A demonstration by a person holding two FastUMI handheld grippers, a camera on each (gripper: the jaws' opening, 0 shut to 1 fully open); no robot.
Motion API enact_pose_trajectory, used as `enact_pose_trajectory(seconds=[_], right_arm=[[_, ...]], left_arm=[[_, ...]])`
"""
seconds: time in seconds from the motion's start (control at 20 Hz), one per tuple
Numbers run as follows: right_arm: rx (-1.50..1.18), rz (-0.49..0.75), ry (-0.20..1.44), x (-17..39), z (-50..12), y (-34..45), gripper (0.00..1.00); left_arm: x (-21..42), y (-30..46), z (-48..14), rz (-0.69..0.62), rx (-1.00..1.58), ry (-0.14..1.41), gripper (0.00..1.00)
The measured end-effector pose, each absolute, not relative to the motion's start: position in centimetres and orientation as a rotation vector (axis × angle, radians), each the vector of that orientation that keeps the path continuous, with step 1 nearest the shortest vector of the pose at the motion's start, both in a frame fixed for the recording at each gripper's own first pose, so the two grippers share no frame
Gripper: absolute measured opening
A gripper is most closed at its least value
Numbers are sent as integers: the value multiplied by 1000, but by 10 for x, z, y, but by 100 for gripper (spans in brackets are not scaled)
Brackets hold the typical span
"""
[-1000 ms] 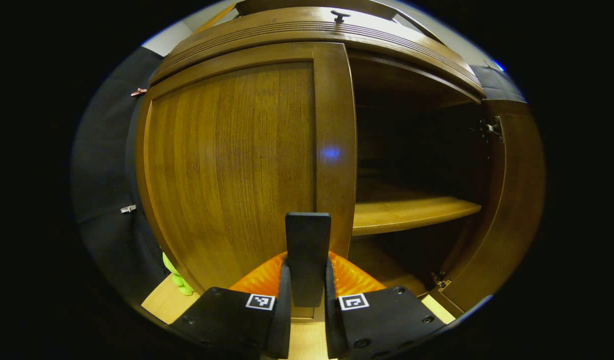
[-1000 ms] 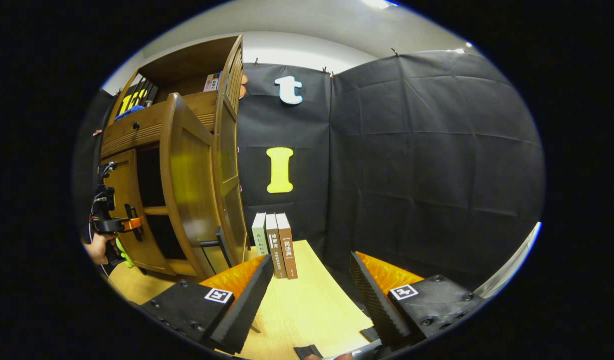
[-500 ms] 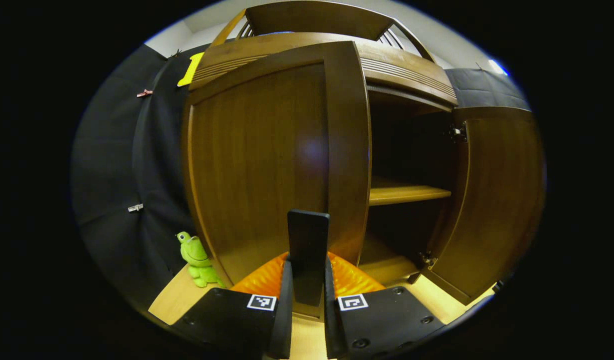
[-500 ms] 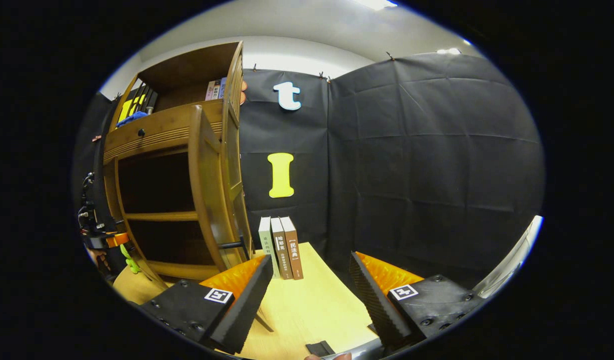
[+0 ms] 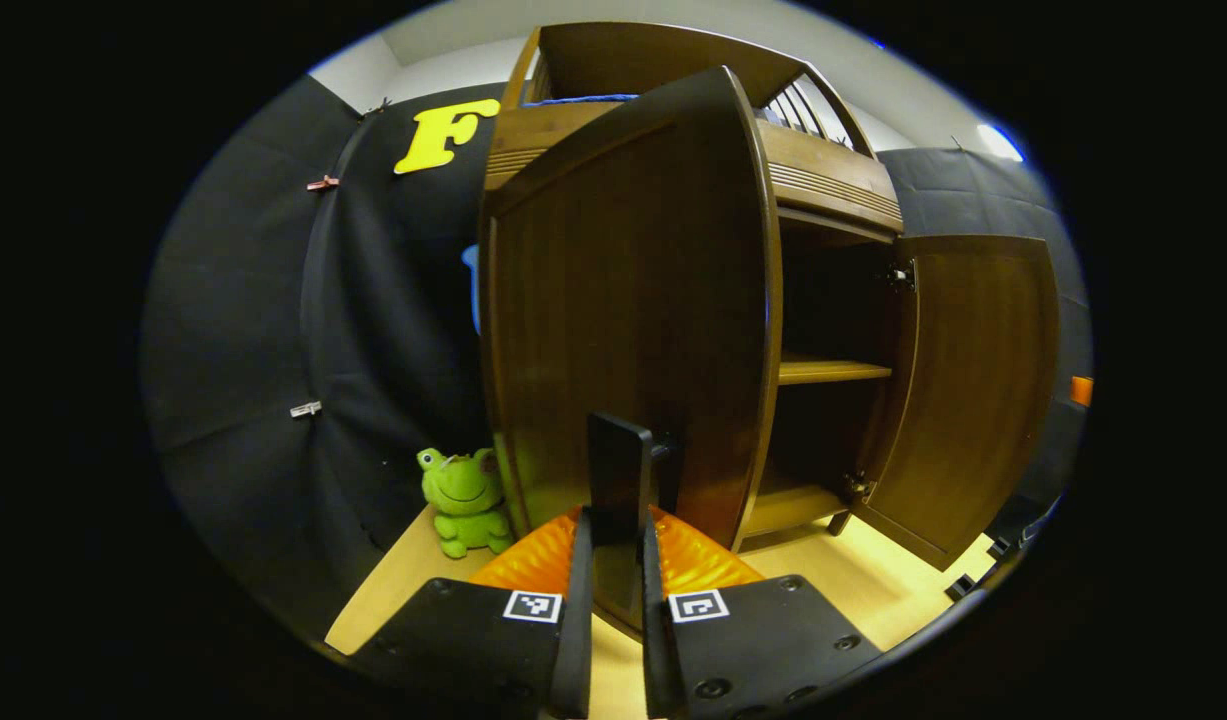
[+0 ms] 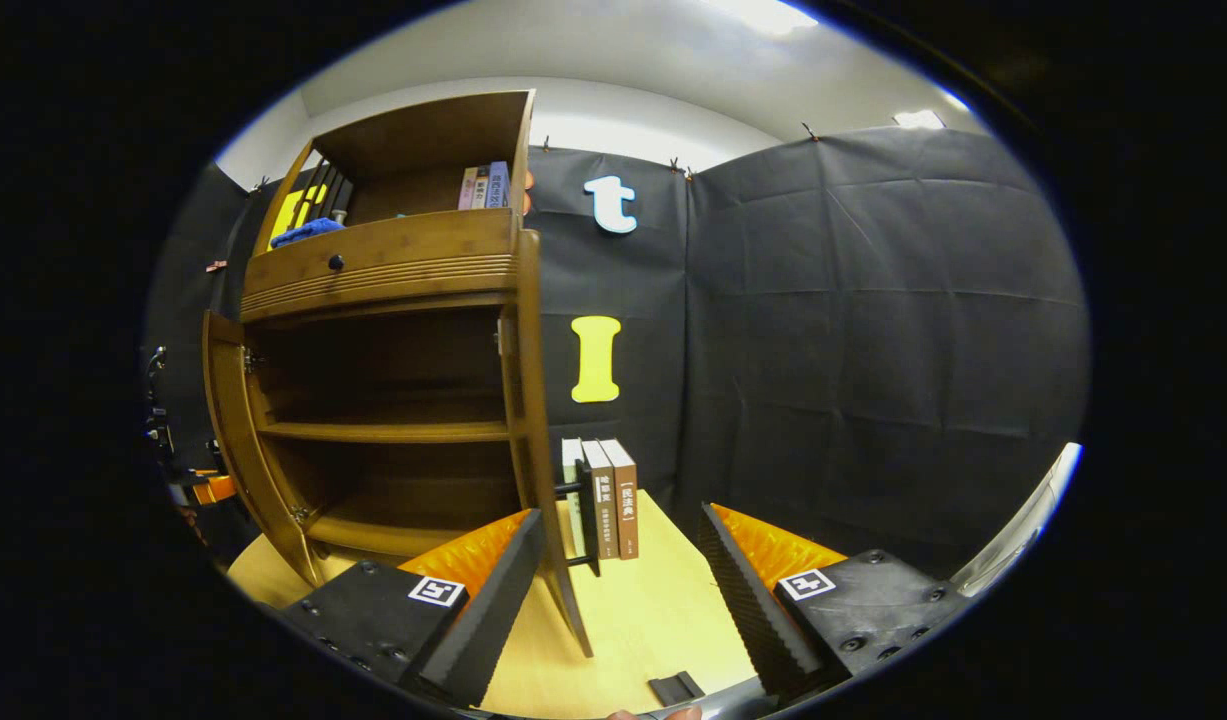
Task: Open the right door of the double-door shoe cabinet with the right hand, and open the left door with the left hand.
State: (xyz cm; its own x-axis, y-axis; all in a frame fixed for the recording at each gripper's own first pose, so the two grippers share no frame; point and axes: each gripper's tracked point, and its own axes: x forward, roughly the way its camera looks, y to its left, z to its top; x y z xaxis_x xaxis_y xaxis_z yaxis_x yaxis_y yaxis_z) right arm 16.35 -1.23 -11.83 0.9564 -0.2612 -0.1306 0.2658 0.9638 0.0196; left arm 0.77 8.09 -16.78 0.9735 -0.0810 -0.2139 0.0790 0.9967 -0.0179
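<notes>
In the left gripper view the wooden shoe cabinet's left door (image 5: 623,300) stands swung out toward me. My left gripper (image 5: 614,525) is shut on its upright black handle (image 5: 618,470). The right door (image 5: 973,390) hangs wide open beyond it, baring the inner shelf (image 5: 833,371). In the right gripper view the cabinet (image 6: 383,270) faces me with both doors open: the left door (image 6: 235,430) at the far left, the right door (image 6: 535,430) edge-on with its black handle (image 6: 581,520). My right gripper (image 6: 620,560) is open, holding nothing, just right of that door.
A green frog plush (image 5: 463,498) sits on the light wooden table (image 5: 873,590) left of the cabinet. Three upright books (image 6: 610,495) stand behind the right door. A small black piece (image 6: 676,687) lies on the table near me. Black cloth walls close in behind.
The left door has swung farther open with my left gripper holding its handle. The right door now shows edge-on in the right gripper view, which has shifted; the right gripper stays open.
</notes>
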Motion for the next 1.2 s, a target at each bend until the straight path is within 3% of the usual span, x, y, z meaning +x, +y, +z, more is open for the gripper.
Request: enact_pose_trajectory(seconds=[0.45,1.15,1.2], right_arm=[[5,-155,119,170,-109,63,98],[56,-75,94,169,-88,112,96],[50,-76,94,169,-88,111,100]], left_arm=[[-23,176,-171,-71,-43,187,12],[-24,198,-167,-84,-57,184,12],[-24,198,-167,-84,-57,185,12]])
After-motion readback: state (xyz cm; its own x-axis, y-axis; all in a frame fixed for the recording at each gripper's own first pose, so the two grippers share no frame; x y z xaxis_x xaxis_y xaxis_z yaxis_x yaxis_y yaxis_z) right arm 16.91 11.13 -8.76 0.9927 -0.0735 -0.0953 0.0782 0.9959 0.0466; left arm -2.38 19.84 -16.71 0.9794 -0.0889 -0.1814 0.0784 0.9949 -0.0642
